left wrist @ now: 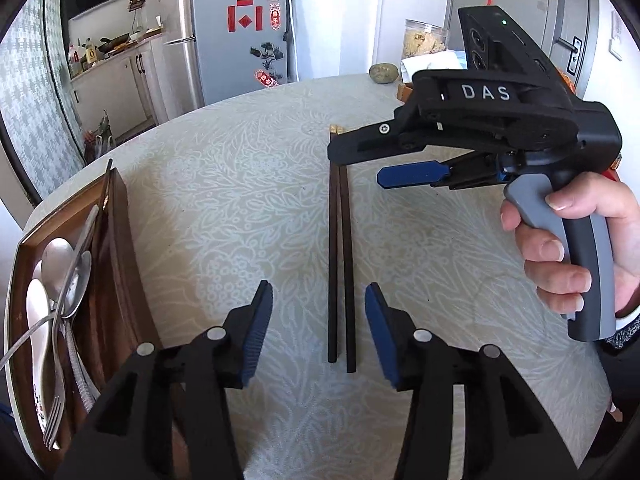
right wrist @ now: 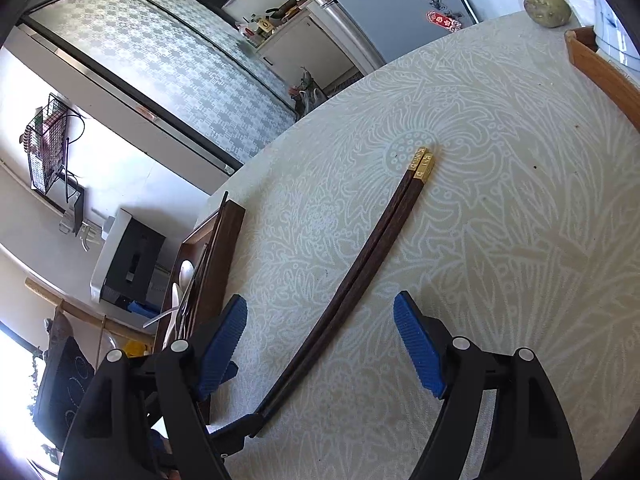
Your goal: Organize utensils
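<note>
A pair of dark wooden chopsticks with gold ends (left wrist: 339,248) lies side by side on the patterned table; the pair also shows in the right wrist view (right wrist: 360,268). My left gripper (left wrist: 319,322) is open and empty, its tips on either side of the chopsticks' near ends. My right gripper (left wrist: 360,162) is open and empty, hovering above the chopsticks' far part; in its own view (right wrist: 320,344) the chopsticks run between its fingers. A dark wooden tray (left wrist: 116,216) at the left holds spoons (left wrist: 60,256), a fork (left wrist: 54,420) and a chopstick.
The round table (left wrist: 240,184) has a pale floral cloth. At its far edge stand a greenish round object (left wrist: 383,73), a clear jar (left wrist: 426,38) and a light wooden box (right wrist: 600,68). A fridge (left wrist: 236,28) stands behind.
</note>
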{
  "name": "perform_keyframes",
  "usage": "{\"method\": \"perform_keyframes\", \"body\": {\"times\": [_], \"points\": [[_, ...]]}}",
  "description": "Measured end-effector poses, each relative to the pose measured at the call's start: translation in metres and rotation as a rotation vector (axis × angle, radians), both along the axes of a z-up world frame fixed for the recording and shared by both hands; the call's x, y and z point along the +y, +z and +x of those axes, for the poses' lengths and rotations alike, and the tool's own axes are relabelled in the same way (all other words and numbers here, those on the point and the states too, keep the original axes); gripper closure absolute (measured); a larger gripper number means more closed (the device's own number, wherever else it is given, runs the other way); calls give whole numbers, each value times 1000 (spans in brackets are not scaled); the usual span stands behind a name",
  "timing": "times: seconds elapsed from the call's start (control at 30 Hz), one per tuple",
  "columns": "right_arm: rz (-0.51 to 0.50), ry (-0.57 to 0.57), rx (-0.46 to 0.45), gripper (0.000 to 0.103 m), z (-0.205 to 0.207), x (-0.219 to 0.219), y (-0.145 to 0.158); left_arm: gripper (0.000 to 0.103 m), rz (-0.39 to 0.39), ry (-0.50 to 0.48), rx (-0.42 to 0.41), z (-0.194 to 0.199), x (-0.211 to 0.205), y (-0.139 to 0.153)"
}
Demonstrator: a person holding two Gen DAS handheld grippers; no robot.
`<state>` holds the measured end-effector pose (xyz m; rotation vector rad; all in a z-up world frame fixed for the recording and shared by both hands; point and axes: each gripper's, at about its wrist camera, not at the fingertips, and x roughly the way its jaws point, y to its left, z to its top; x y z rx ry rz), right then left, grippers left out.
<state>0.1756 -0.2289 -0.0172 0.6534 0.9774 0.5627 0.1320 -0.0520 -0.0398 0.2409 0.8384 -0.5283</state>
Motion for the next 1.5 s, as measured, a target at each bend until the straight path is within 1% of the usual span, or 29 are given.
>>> {"method": "perform_keyframes", "body": {"times": [0.07, 0.1, 0.2, 0.27, 0.4, 0.53, 0.6, 0.63, 0.7, 0.73, 0.77, 0.83, 0.87, 0.9, 0.93, 1.17, 1.23, 1.27, 1.33, 1.37, 1.4, 1.47, 1.5], "points": [[5, 2, -1, 26, 0, -1, 0, 53, 30, 7, -10, 1, -2, -2], [7, 3, -5, 26, 0, -1, 1, 55, 35, 14, -11, 2, -2, -3], [8, 5, -17, 26, -2, -1, 3, 57, 21, 44, -6, 8, 2, -3], [8, 5, -21, 26, -2, -1, 4, 58, 19, 42, 2, 10, 3, -4], [16, 7, -22, 26, -3, -2, 4, 59, 42, 28, 6, 9, 1, -9], [20, 15, -24, 26, -4, -1, 4, 59, 71, 43, -19, 11, -3, -10], [19, 17, -27, 26, -4, 0, 5, 59, 64, 51, -12, 15, -2, -10], [19, 17, -27, 26, -4, 0, 5, 62, 58, 51, -6, 16, -2, -10], [21, 14, -25, 26, -4, 0, 5, 80, 60, 29, -5, 12, -6, -10], [24, 11, -24, 26, -4, -1, 5, 87, 74, 11, -11, 9, -11, -10], [27, 9, -22, 26, -4, -1, 5, 97, 74, -6, -7, 6, -13, -10], [28, 5, -20, 26, -4, -2, 5, 97, 101, 2, -28, 1, -17, -11], [29, 5, -20, 26, -4, -2, 5, 98, 90, 7, -28, 0, -18, -11], [29, 7, -18, 26, -4, -2, 5, 98, 56, 4, -14, -1, -16, -10], [31, 9, -15, 26, -4, -2, 4, 98, 42, 9, -16, -3, -15, -9], [63, 25, 6, 26, -7, 4, 3, 98, -27, -7, -61, -24, -17, 17], [62, 20, 16, 31, -8, 5, 1, 98, -52, -17, -71, -31, -17, 25], [66, 19, 24, 37, -8, 6, 0, 98, -61, -32, -63, -35, -19, 27], [73, 12, 40, 54, -9, 6, -4, 98, -70, -43, -56, -41, -20, 28], [62, 2, 43, 68, -10, 6, -5, 98, -58, -47, -62, -44, -21, 27], [49, -8, 42, 77, -11, 6, -6, 98, -46, -43, -72, -46, -22, 28], [38, -14, 36, 83, -14, 6, -4, 98, -40, -38, -72, -49, -19, 26], [25, -15, 27, 85, -16, 6, -2, 98, -42, -35, -69, -49, -17, 25]]}}
